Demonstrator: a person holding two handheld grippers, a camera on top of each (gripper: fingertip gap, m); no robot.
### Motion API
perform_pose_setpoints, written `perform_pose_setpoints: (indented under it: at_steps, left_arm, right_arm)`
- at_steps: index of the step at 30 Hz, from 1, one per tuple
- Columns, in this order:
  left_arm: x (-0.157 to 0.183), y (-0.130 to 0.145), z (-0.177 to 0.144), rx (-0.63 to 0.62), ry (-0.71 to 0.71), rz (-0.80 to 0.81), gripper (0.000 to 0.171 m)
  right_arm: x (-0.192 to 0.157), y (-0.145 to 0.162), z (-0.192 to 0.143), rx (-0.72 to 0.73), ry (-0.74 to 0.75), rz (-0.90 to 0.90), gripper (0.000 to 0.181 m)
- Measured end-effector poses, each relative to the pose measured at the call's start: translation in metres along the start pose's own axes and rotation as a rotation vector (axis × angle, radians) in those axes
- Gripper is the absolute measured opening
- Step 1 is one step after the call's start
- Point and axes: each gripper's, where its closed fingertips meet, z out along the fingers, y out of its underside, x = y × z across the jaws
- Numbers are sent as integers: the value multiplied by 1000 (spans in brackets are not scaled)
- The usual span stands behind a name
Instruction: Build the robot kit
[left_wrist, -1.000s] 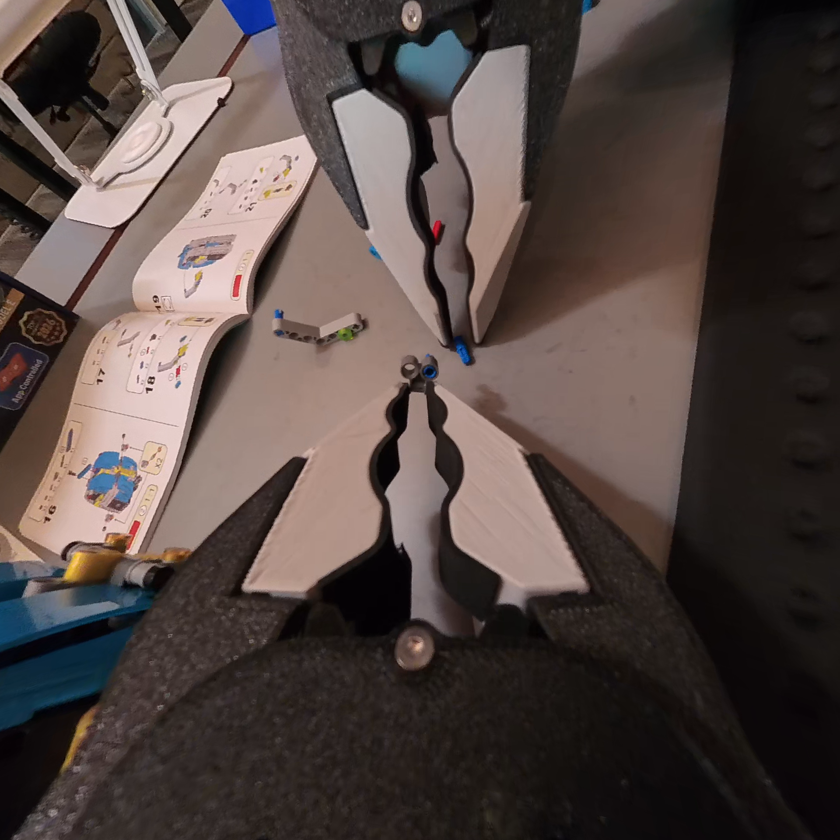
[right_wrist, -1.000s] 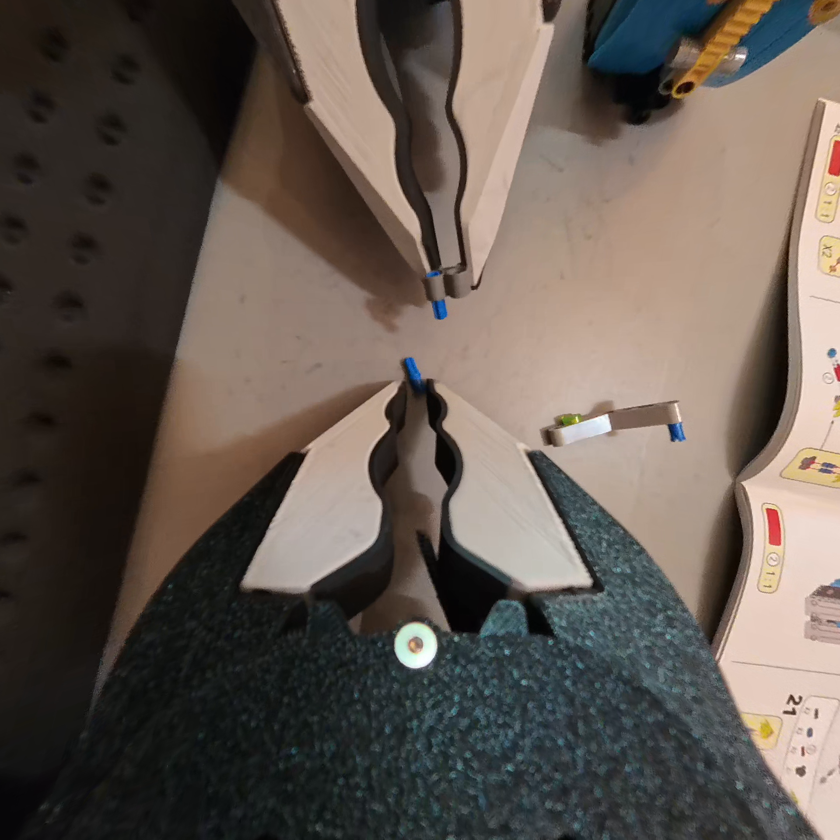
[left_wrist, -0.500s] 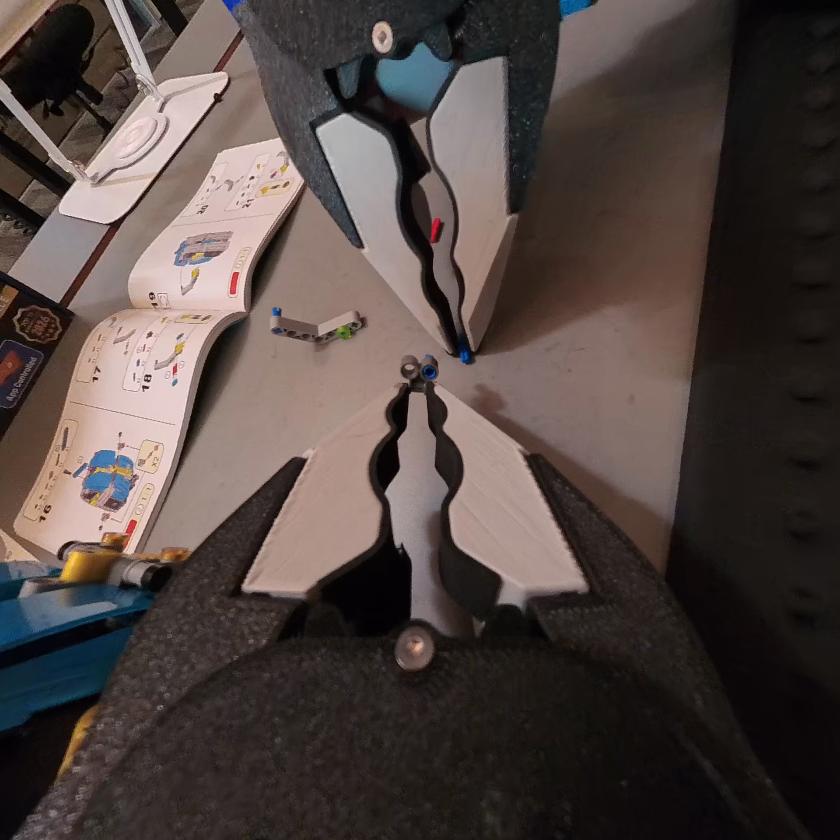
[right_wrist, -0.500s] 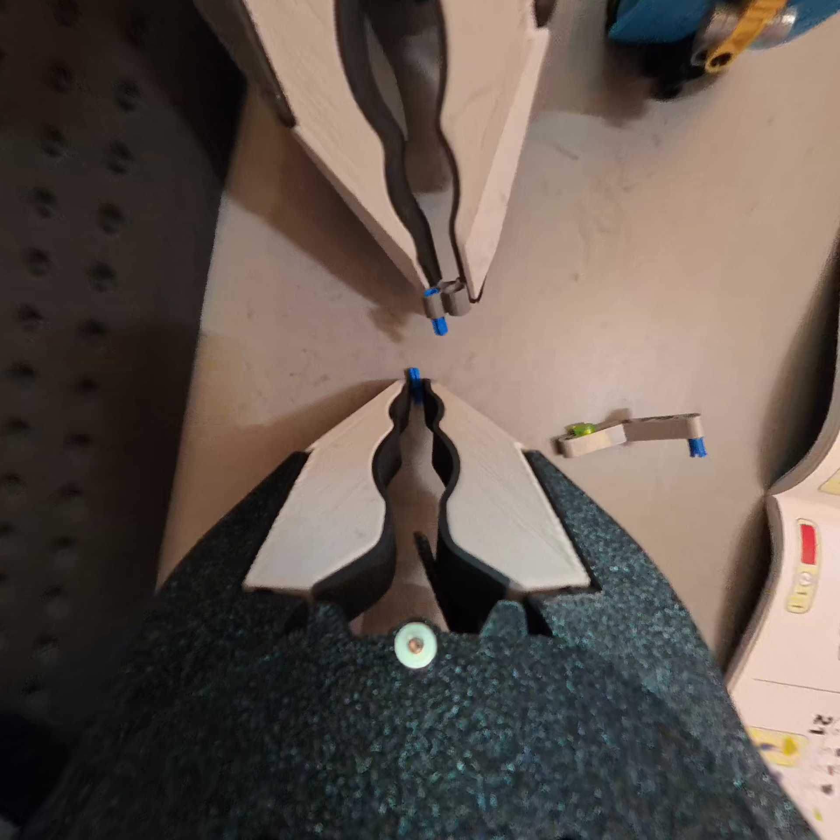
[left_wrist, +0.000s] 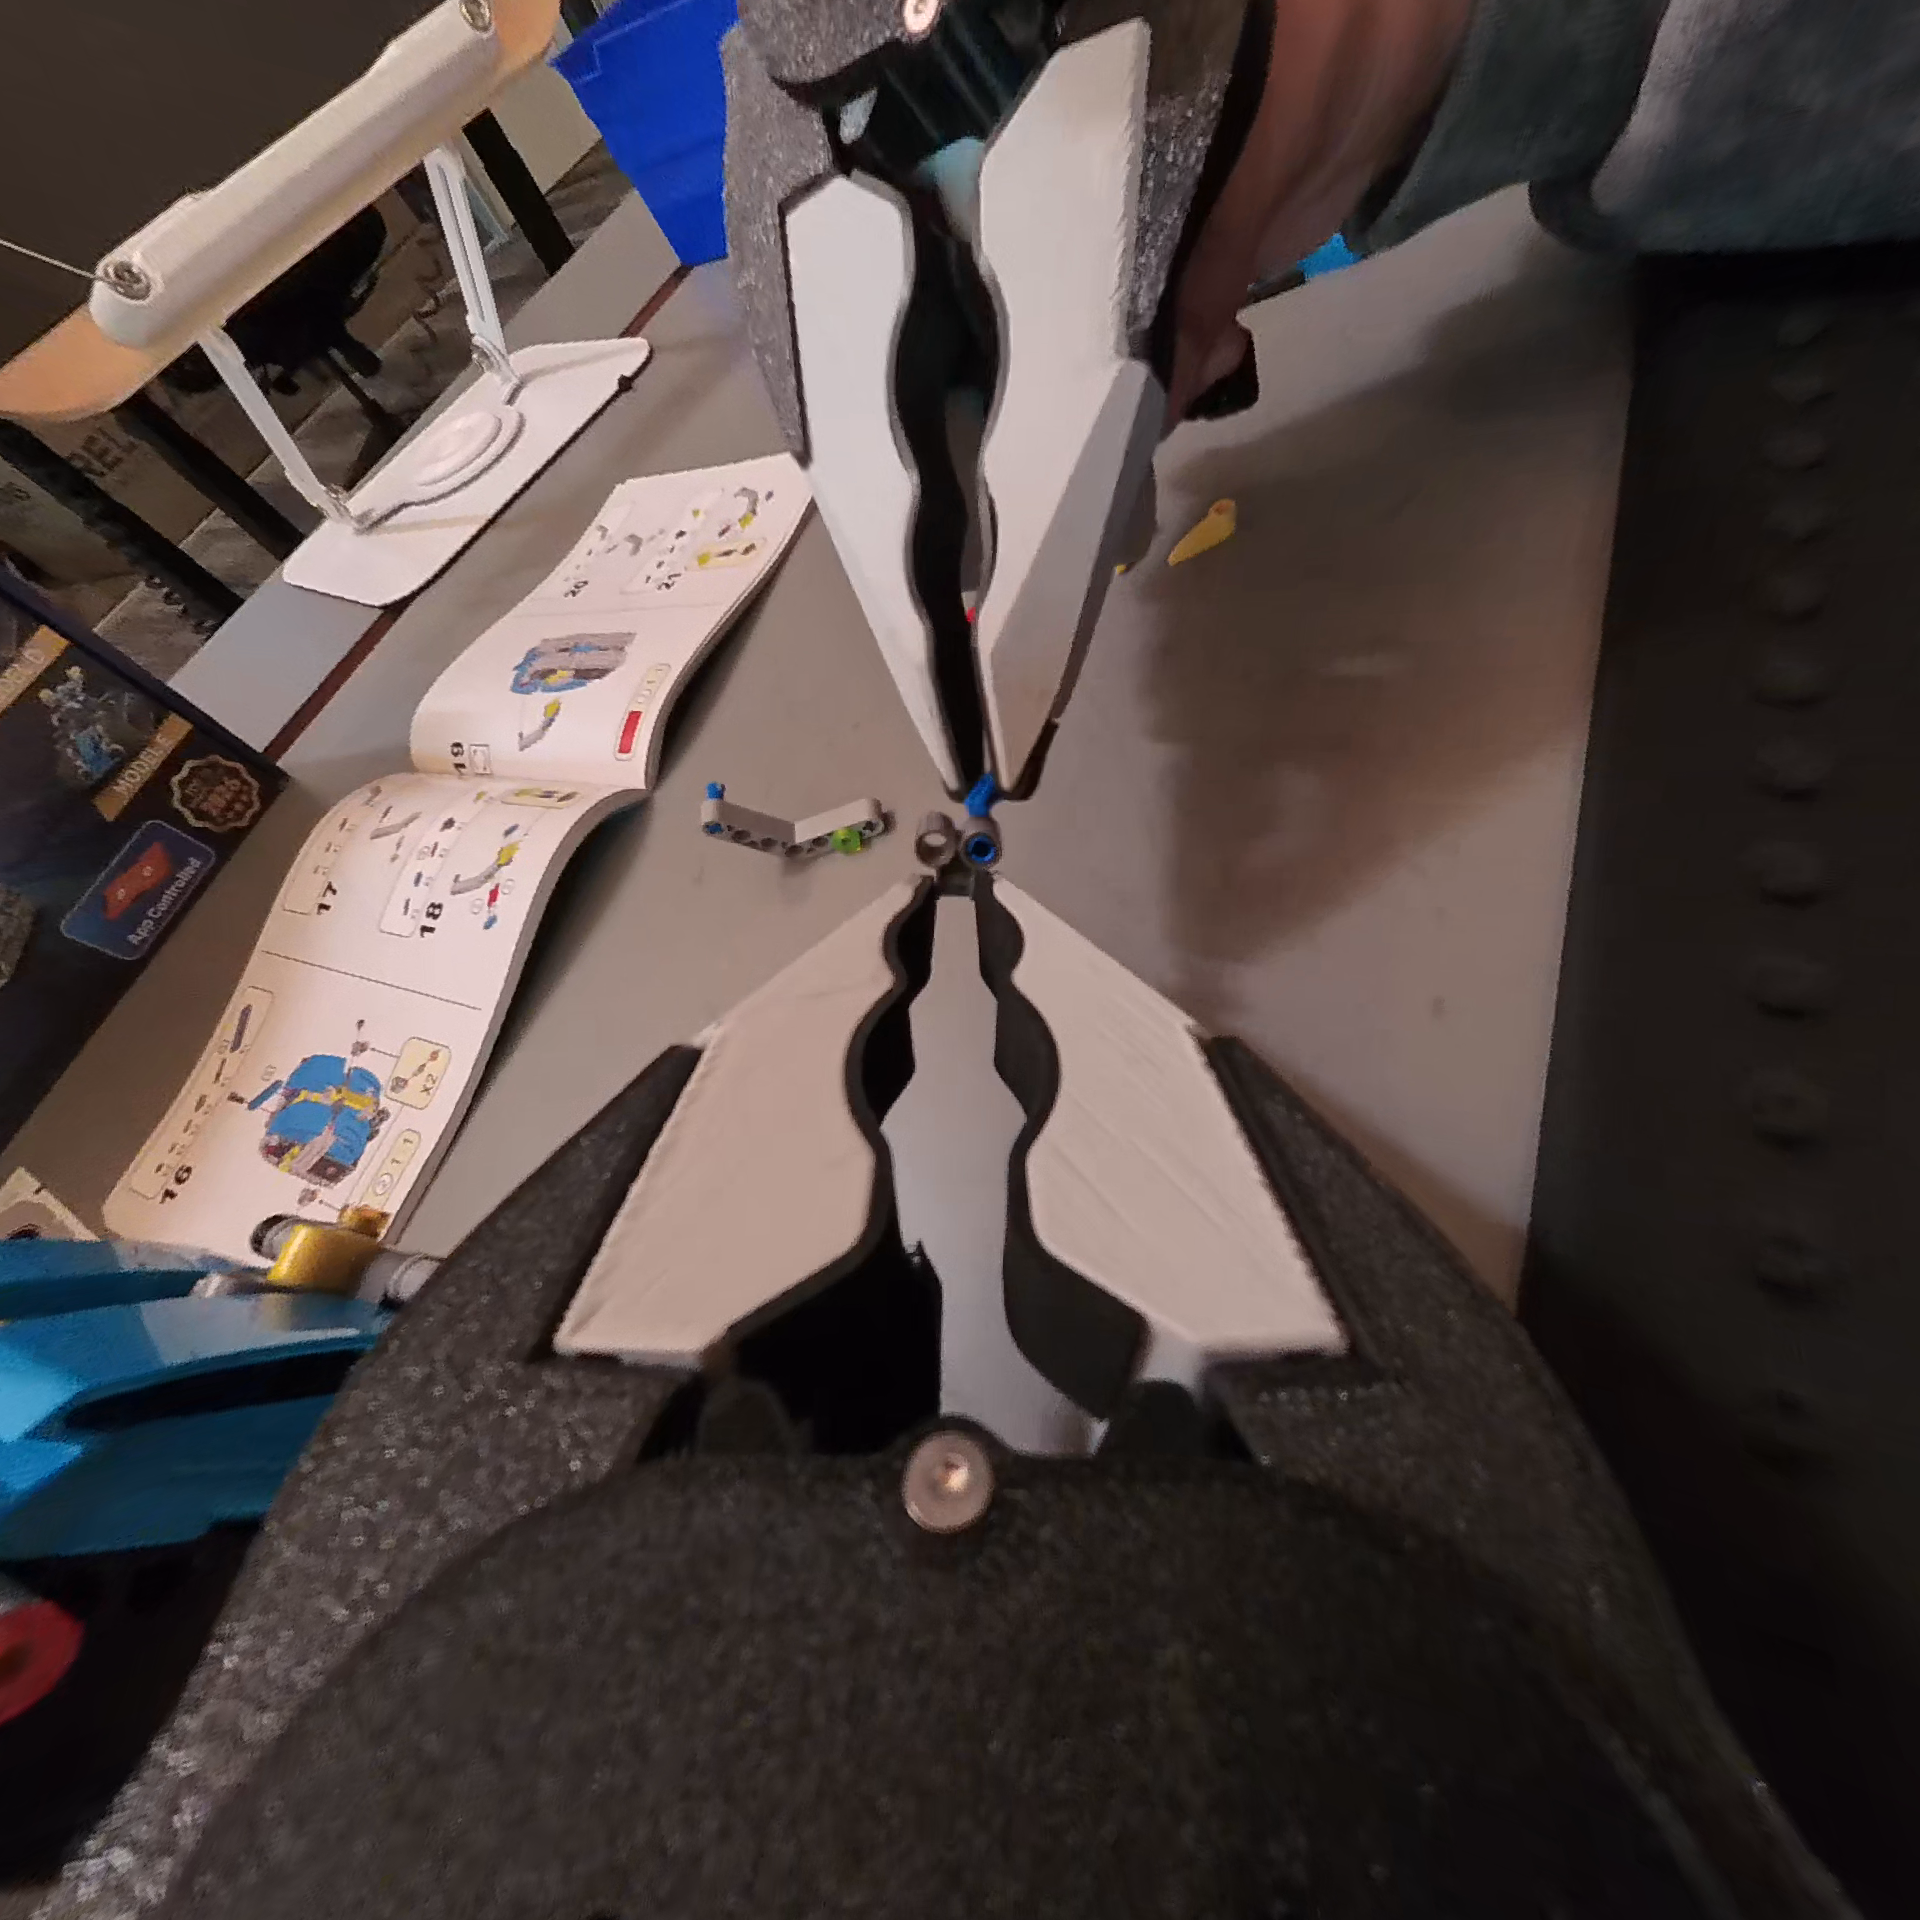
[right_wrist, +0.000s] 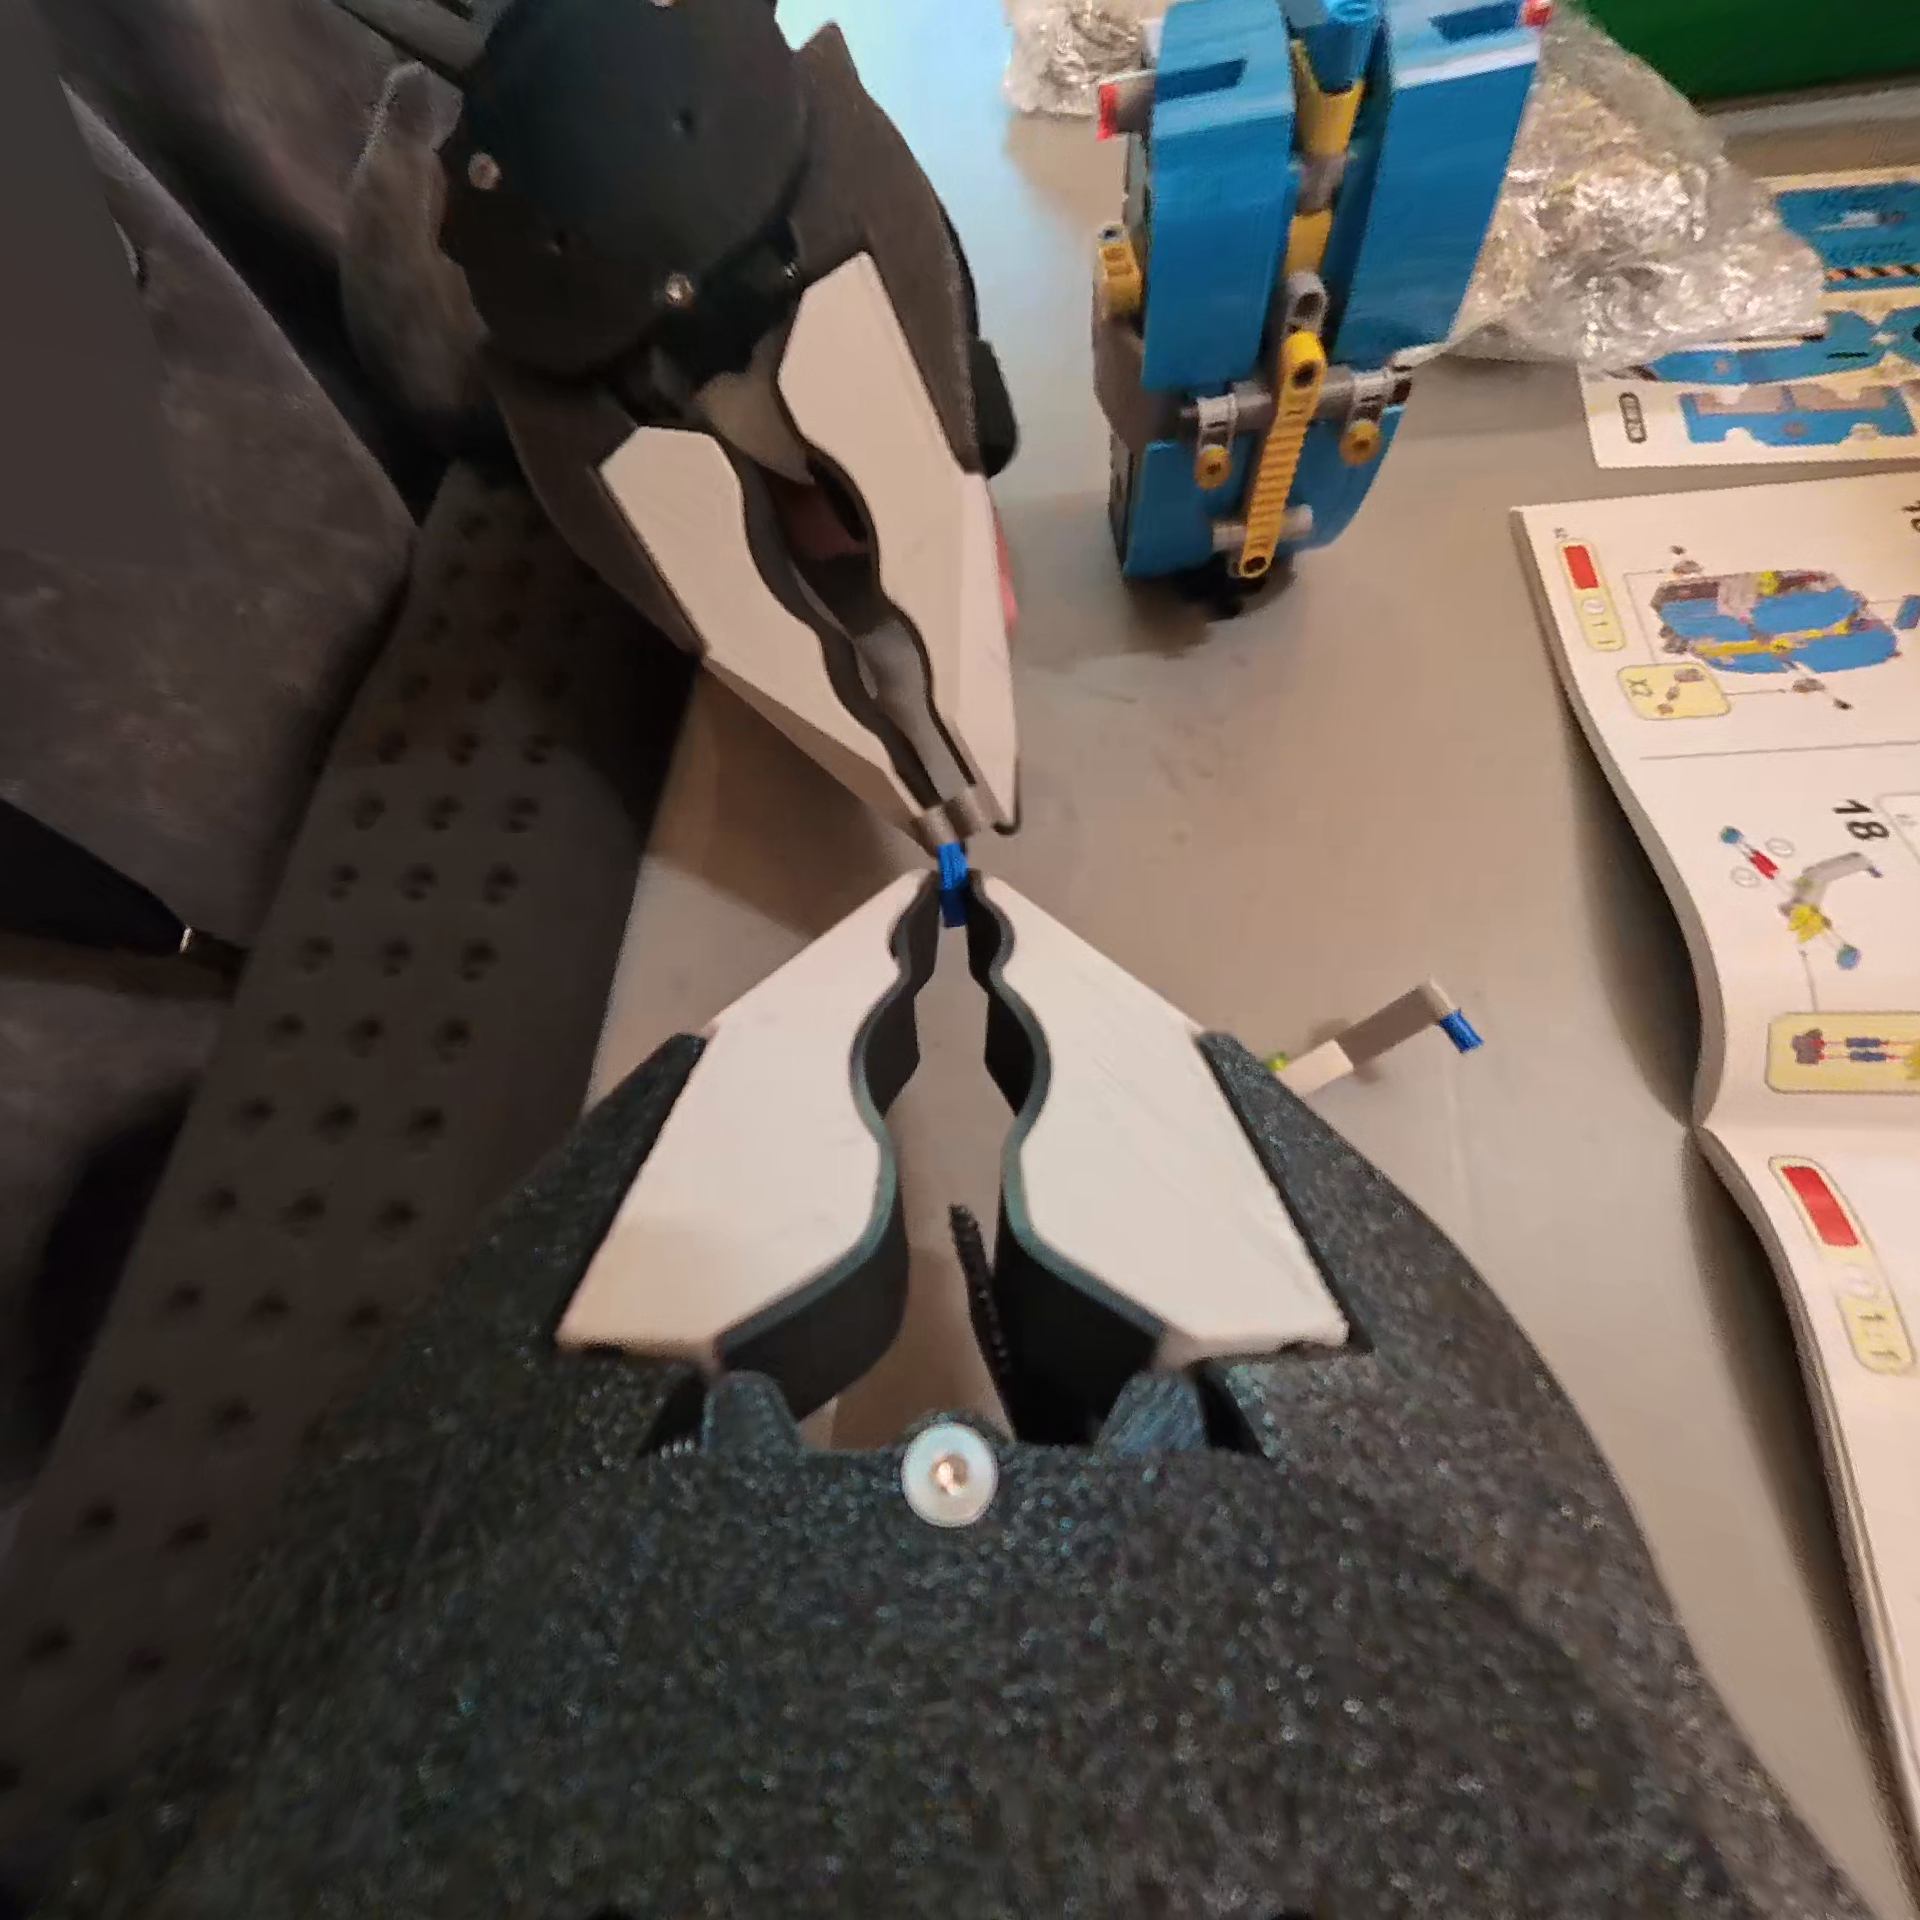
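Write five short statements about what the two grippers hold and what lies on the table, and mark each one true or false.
1. The left gripper is shut on a small grey connector with a blue pin in it. True.
2. The right gripper is wide open and empty. False: its fingers are shut on a blue pin.
3. A bent grey beam lies loose on the table, beside the open instruction booklet. True.
4. The blue model is held by the left gripper. False: it stands on the table, apart from both grippers.
5. The booklet is closed. False: it lies open.
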Motion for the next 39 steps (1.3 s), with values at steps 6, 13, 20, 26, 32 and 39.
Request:
perform_pose_setpoints:
  at_steps: [6, 13, 20, 26, 32, 39]
  left_arm:
    - [-2, 5, 2, -23, -11, -2, 7]
    - [-11, 6, 1, -30, -51, -16, 7]
    - [-9, 8, 2, -39, -48, -6, 7]
    - [-10, 10, 3, -61, -72, 36, 7]
    - [-11, 4, 0, -34, -80, 37, 7]
    - [-7, 2, 0, -19, -63, 42, 7]
  right_arm:
    - [1, 0, 7, -2, 14, -11, 4]
    - [12, -1, 7, -88, 196, -158, 4]
    - [12, 1, 9, -82, 189, -151, 4]
    - [14, 5, 12, -133, 253, -237, 5]
    - [17, 5, 7, -145, 287, -247, 4]
    - [15, 7, 10, -138, 260, -230, 4]
